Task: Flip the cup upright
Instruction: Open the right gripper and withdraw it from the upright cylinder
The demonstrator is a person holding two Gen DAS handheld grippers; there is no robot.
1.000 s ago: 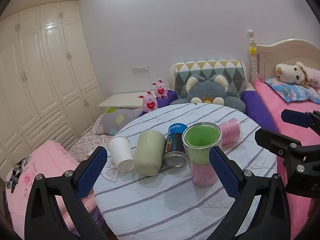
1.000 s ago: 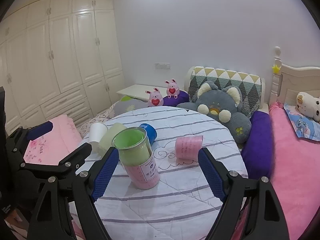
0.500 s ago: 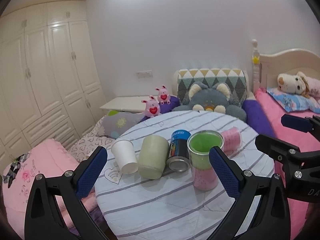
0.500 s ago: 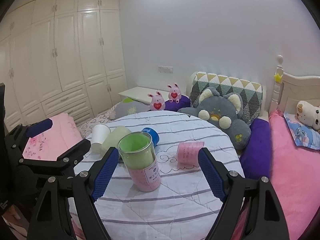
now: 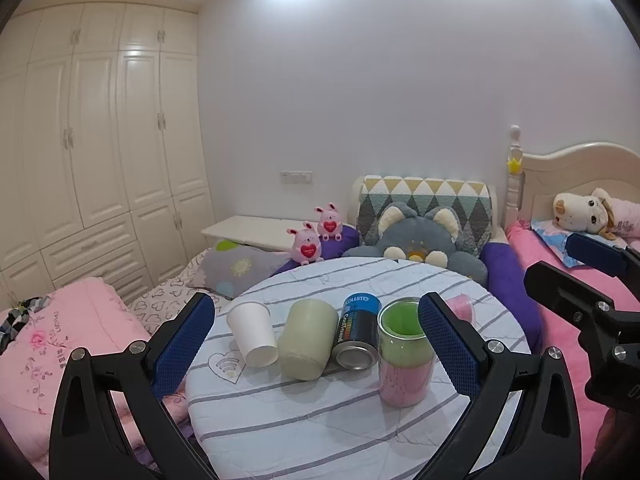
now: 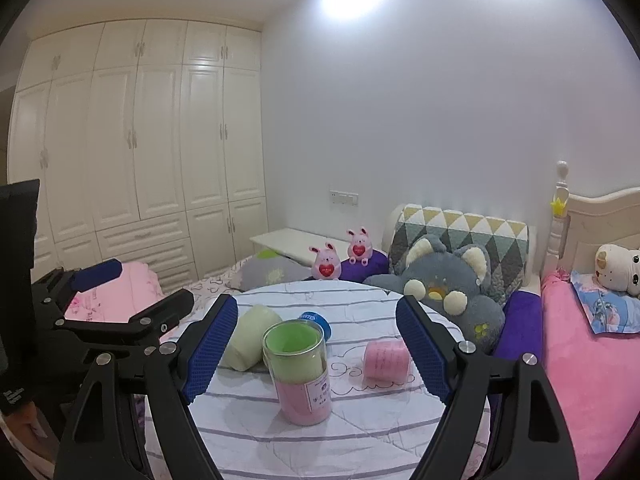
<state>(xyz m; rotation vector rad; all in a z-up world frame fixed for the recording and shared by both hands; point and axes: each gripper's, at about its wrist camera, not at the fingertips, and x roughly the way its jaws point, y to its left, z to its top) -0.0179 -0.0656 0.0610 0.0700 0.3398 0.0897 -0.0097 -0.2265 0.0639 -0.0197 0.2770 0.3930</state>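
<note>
A clear cup (image 5: 403, 354) with green and pink filling stands upright on the round striped table (image 5: 320, 424); it also shows in the right wrist view (image 6: 299, 368). A pale green cup (image 5: 307, 339) lies on its side, seen in the right wrist view too (image 6: 249, 338). A white paper cup (image 5: 253, 333) and a pink cup (image 6: 387, 360) also lie on their sides. My left gripper (image 5: 316, 344) is open and empty, held back above the table's near edge. My right gripper (image 6: 318, 350) is open and empty, well short of the clear cup.
A blue can (image 5: 357, 336) lies on its side between the pale green cup and the clear cup. A grey plush cat (image 5: 416, 240) sits behind the table. A pink bed (image 6: 584, 360) is to the right, pink bedding (image 5: 60, 332) to the left.
Both grippers have pulled back and tilted upward, so the table and cups sit lower and smaller in view. The cups have not moved.
</note>
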